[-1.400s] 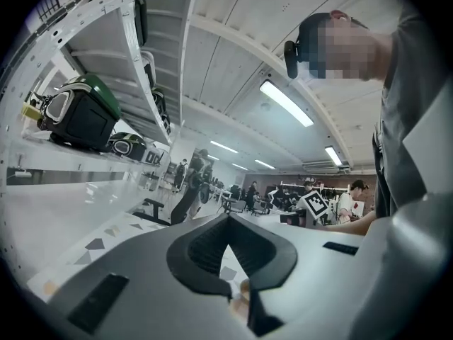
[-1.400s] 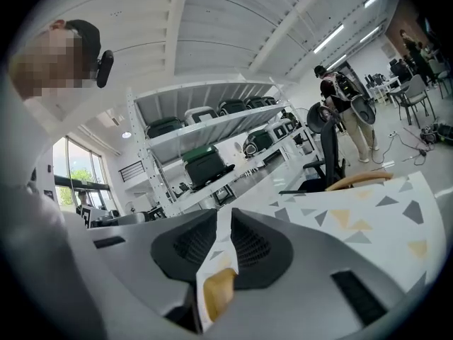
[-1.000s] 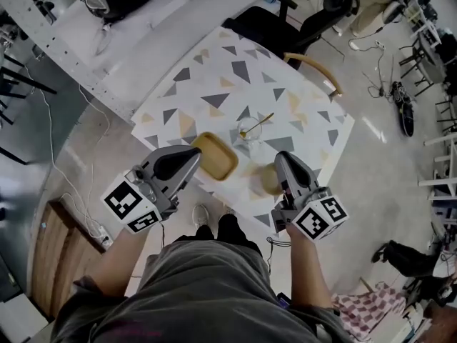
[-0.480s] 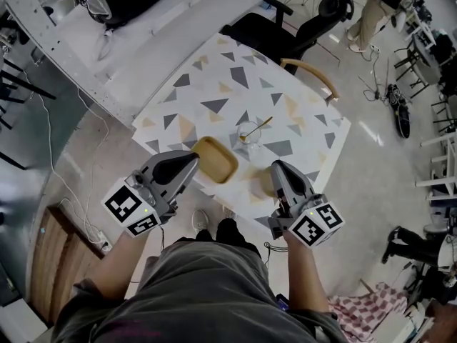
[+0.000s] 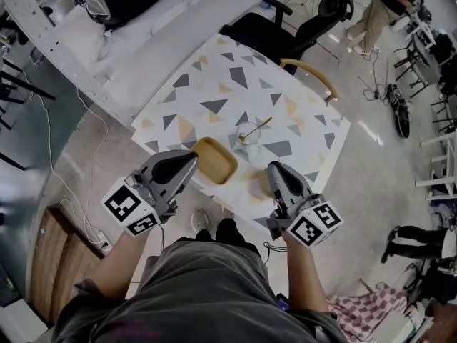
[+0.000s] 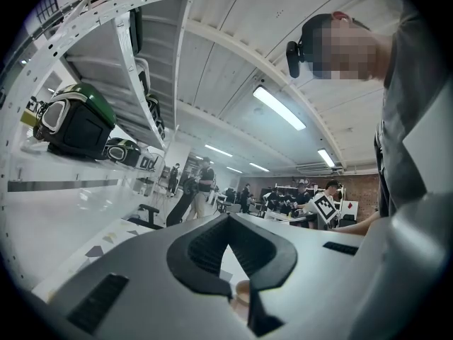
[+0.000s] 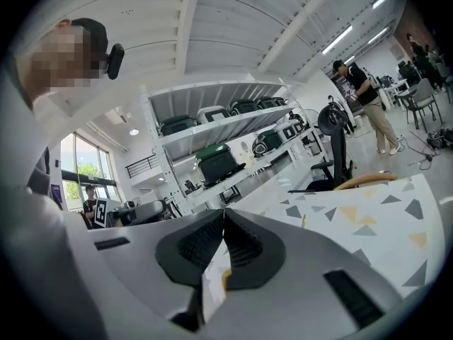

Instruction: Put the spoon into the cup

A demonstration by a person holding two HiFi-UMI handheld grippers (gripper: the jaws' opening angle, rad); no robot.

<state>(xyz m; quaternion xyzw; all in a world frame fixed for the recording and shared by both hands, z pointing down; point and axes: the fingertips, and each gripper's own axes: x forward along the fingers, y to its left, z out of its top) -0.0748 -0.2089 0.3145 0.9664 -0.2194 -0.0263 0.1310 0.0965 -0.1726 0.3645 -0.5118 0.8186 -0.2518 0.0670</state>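
My left gripper [image 5: 193,161] and right gripper [image 5: 275,168] hover at the near edge of the white table with grey and yellow triangles [image 5: 214,84]. Both pairs of fingers are closed on nothing (the right ones have just finished closing). The thin golden spoon [image 5: 261,125] stands inside the clear glass cup [image 5: 248,133], at 2 o'clock from the square yellow plate [image 5: 214,158]. A black office chair [image 5: 275,28] is at 12 o'clock, on the pale floor [image 5: 378,163].
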